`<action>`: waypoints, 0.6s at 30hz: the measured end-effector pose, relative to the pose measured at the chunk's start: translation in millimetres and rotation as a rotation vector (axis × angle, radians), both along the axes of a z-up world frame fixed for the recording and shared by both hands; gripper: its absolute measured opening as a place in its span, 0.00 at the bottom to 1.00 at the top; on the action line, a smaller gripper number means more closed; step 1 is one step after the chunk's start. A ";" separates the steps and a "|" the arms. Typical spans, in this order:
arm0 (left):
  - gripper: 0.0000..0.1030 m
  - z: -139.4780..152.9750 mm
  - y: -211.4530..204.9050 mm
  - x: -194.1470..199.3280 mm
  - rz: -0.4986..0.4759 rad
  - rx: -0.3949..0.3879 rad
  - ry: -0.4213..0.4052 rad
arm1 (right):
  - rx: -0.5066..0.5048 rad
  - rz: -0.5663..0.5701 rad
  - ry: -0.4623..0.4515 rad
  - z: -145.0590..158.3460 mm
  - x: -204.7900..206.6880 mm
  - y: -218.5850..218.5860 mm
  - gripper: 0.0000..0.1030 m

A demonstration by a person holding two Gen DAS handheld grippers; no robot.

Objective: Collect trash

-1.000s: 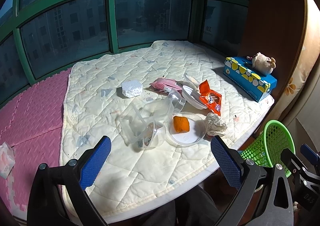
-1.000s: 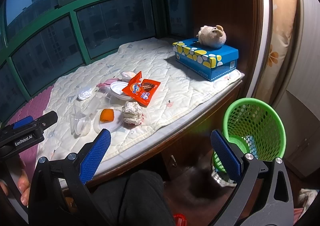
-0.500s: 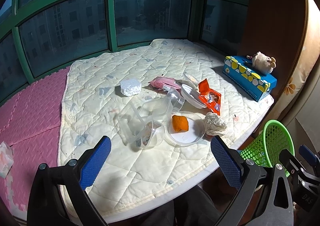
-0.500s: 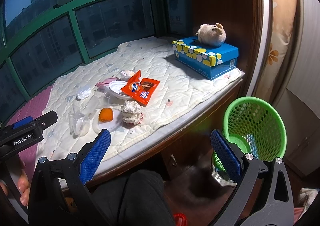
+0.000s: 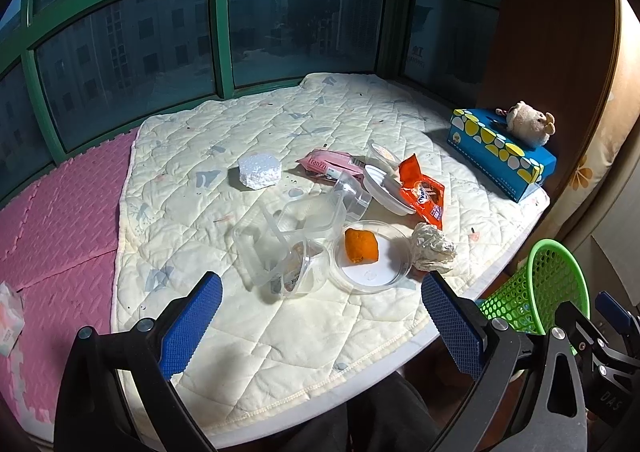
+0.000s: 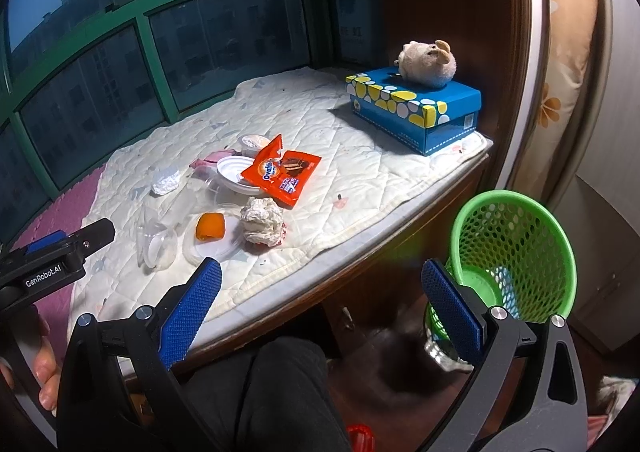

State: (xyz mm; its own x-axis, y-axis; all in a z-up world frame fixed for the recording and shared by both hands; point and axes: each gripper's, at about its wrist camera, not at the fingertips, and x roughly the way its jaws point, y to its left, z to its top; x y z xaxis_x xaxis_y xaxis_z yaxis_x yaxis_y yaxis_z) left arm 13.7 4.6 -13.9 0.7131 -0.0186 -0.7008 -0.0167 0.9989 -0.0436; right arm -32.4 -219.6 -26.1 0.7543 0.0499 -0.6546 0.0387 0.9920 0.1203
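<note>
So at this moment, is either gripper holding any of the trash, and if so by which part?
Nothing is held. The left gripper and right gripper are both open and empty, short of the trash on the quilt.

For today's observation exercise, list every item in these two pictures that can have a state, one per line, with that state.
Left tongs: open, empty.
Right tongs: open, empty.
Orange snack wrapper: torn open, lying flat.
Paper wad: crumpled, on the quilt.
Clear round lid: lying flat, an orange piece on it.
Clear plastic containers: uncovered, tipped together.
Pink wrapper: lying flat.
Green basket: upright on the floor, nearly empty.
Blue box: closed, plush toy on top.
</note>
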 end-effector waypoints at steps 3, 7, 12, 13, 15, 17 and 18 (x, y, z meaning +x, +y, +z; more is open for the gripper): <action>0.94 -0.7 1.4 2.0 0.000 -0.001 0.005 | 0.000 0.002 0.004 -1.1 2.5 0.6 0.96; 0.94 -0.2 1.7 8.4 0.004 -0.002 0.017 | 0.000 0.006 0.006 -1.2 5.5 1.3 0.96; 0.94 -1.3 2.5 14.4 0.004 -0.002 0.032 | -0.001 0.011 0.011 -2.0 11.1 1.5 0.96; 0.94 -1.7 3.0 15.7 0.004 -0.004 0.035 | 0.000 0.012 0.013 -2.6 12.5 1.6 0.96; 0.94 -1.9 3.5 18.4 0.005 -0.006 0.040 | 0.000 0.015 0.017 -3.5 14.7 2.2 0.96; 0.94 -2.2 3.8 20.4 0.005 -0.005 0.044 | 0.000 0.018 0.019 -3.4 17.3 2.9 0.96; 0.94 -2.5 3.9 21.9 0.004 -0.004 0.045 | -0.001 0.020 0.019 -3.5 18.7 3.4 0.96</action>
State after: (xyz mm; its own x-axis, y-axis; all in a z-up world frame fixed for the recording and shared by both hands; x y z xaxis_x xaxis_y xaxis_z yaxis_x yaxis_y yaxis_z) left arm 35.6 8.5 -16.4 0.6809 -0.0184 -0.7322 -0.0228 0.9987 -0.0463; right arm -13.7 -216.2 -29.5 0.7409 0.0639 -0.6686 0.0216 0.9927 0.1188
